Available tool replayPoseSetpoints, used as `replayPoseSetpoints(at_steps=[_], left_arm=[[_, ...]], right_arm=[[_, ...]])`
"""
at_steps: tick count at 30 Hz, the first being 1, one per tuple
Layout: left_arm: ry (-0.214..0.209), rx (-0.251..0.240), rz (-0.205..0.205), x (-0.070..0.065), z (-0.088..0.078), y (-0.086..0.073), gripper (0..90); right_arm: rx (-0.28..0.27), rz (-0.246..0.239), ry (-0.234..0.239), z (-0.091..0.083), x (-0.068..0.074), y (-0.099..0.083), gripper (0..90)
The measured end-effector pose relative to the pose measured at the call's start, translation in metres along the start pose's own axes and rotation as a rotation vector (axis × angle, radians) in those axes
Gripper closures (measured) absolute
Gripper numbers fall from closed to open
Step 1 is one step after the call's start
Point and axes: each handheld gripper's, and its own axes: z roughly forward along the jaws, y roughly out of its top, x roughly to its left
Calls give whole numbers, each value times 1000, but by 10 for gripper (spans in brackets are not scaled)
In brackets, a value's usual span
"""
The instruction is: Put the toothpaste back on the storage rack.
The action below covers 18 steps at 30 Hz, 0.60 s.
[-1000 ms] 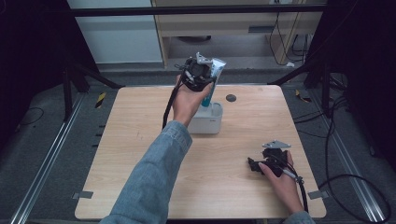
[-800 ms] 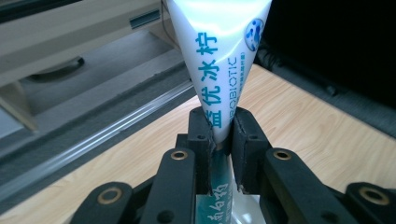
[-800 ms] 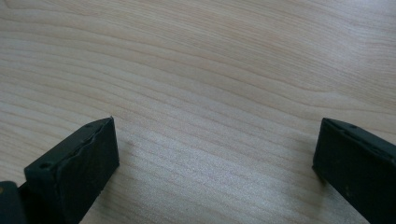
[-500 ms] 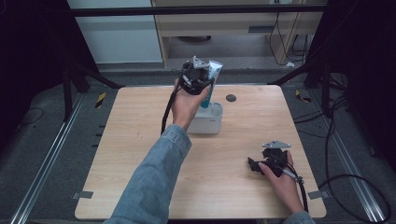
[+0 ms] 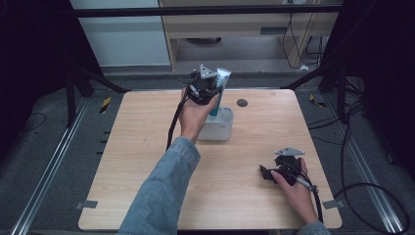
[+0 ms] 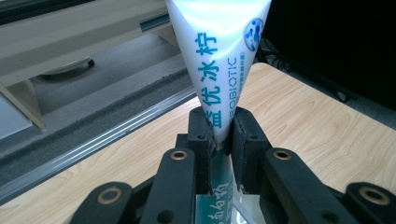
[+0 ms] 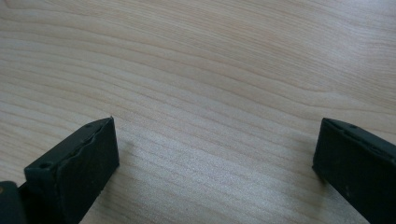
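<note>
At the near edge of the wooden table (image 5: 147, 161), on the person's right side, the right gripper (image 5: 266, 174) rests low on the tabletop in the right hand (image 5: 293, 188), and a black cable goes back from it along the wrist. In the right gripper view its two black jaws stand wide apart, with only bare wood grain between them; they hold nothing. Farther in, the left forearm in a blue denim sleeve (image 5: 161, 196) reaches forward across the middle of the table. The left hand (image 5: 193, 115) holds the left gripper (image 5: 215, 88) above the table near its far edge. This gripper is clamped on a white toothpaste tube (image 5: 221, 83) with blue Chinese characters and a teal lower part. In the left gripper view the two pads press on the tube (image 6: 219, 60) from both sides at its narrower part, and the wide flat end rises above the jaws. The tube stands nearly upright, and its lower end goes down into a white cup-like holder (image 5: 220, 128) that stands on the table just beside the left hand. Behind the holder, near the far edge, a small dark round disc (image 5: 242, 103) lies on the wood, well apart from both grippers.
</note>
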Motion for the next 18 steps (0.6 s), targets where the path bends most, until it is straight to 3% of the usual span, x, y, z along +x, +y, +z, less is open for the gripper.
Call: replayPoseSetpoints(at_steps=[18], left_arm=[[1, 2, -49, 8, 13, -28, 787]], right_arm=[[-1, -2, 0, 0, 0, 0, 4]])
